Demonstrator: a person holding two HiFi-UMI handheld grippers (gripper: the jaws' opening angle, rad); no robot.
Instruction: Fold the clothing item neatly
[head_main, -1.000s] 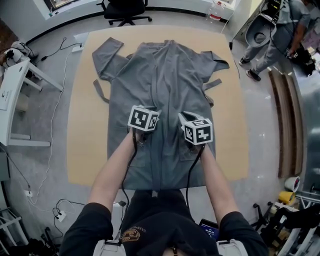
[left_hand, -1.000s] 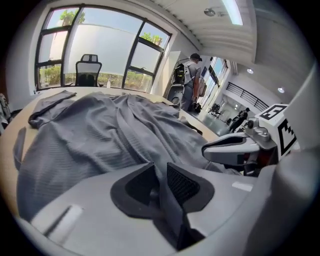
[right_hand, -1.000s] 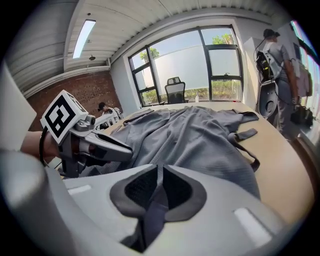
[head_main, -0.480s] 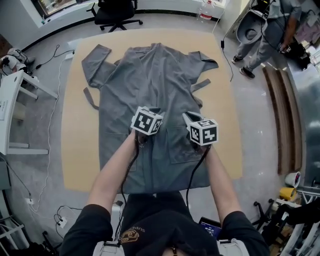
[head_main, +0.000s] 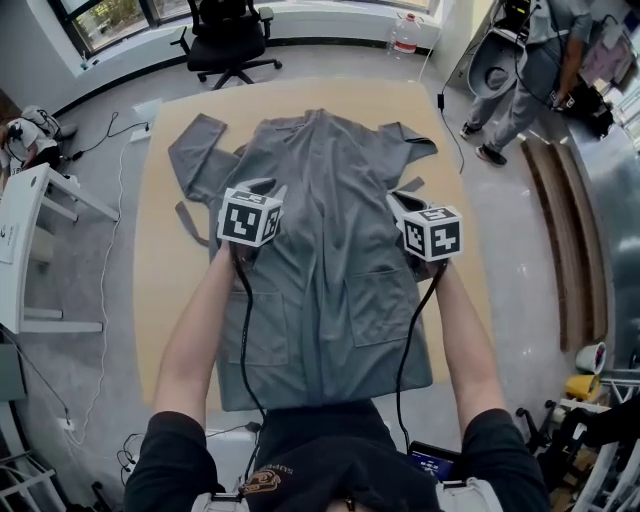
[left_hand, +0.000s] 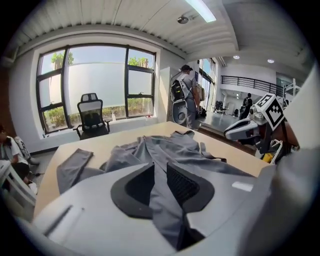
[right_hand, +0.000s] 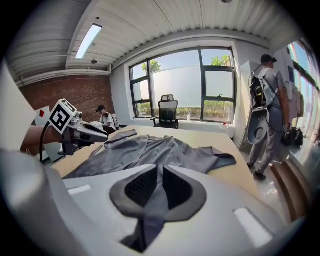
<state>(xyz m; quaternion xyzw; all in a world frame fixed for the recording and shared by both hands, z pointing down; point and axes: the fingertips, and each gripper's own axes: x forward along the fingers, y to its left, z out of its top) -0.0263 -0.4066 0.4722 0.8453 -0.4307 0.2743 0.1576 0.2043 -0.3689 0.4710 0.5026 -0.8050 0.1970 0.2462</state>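
My left gripper (left_hand: 159, 175) has its jaws pinching a fold of the grey robe (head_main: 335, 260); right gripper (right_hand: 160, 177) clamps another fold; the rest sprawls ahead on the tabletop (head_main: 165, 300).

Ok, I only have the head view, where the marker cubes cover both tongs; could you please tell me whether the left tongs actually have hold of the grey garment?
Observer: Yes. In the left gripper view the left tongs are shut on a fold of the grey garment, and the cloth is pinched between the two black pads.
Operator: Thank you. And could you check the right side for me?
Observer: It is the same there. In the right gripper view the right tongs are shut on a narrow grey fold, and the cloth trails out below them.
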